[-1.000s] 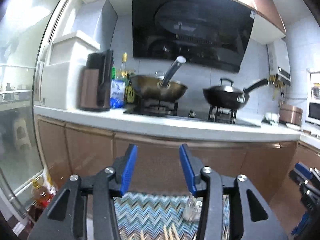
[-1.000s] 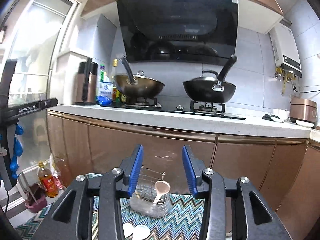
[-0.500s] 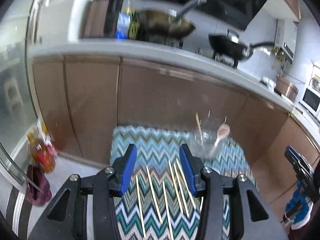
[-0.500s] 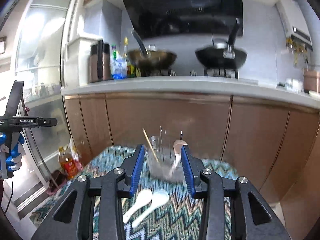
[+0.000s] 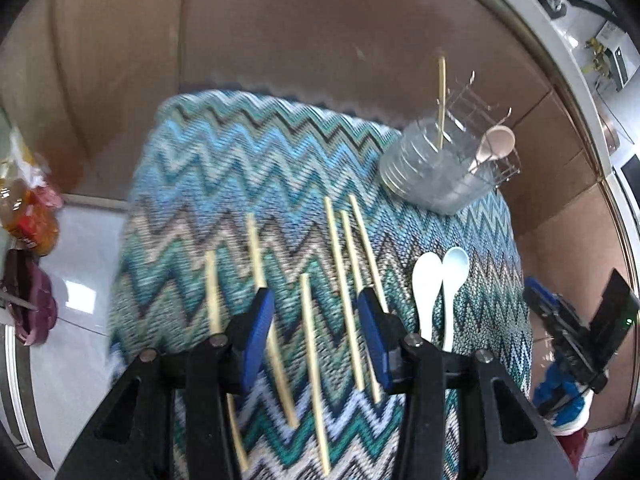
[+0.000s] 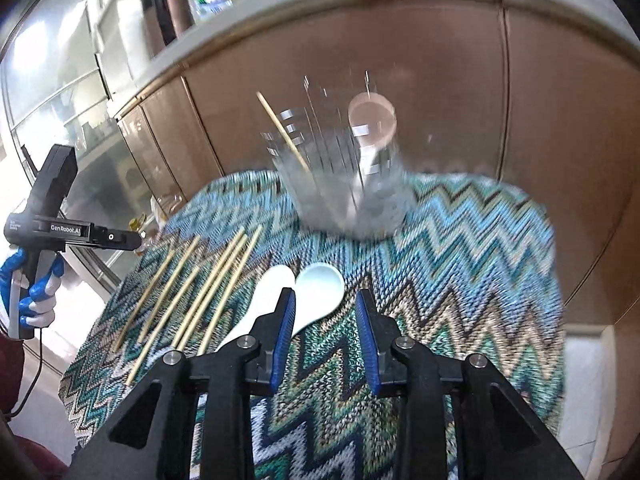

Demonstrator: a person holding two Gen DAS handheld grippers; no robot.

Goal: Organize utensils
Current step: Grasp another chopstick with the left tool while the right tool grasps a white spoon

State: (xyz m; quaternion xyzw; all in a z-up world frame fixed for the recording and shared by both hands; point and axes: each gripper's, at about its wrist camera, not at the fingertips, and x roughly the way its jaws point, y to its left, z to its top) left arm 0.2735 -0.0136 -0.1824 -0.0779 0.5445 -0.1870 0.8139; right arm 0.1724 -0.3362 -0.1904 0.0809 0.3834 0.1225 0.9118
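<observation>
left gripper [image 5: 316, 320] hangs over loose chopsticks [image 5: 340, 272] on the zigzag cloth [image 5: 240, 168], fingers apart; right gripper [image 6: 326, 328], also gaping (nothing held), hovers by two white spoons [image 6: 308, 296] near the clear holder [image 6: 344, 184].

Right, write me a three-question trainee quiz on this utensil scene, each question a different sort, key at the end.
1. True or false: the left gripper is shut on a chopstick.
2. Multiple choice: the two white spoons lie (A) inside the holder, (B) flat on the cloth beside the loose chopsticks, (C) on the floor.
3. Fill in: the holder already has one chopstick and one beige ____ standing in it.

Key
1. False: its jaws stand open above the chopsticks. The right gripper is open too, above a white spoon.
2. B: they lie on the cloth, bowls touching.
3. spoon
</observation>
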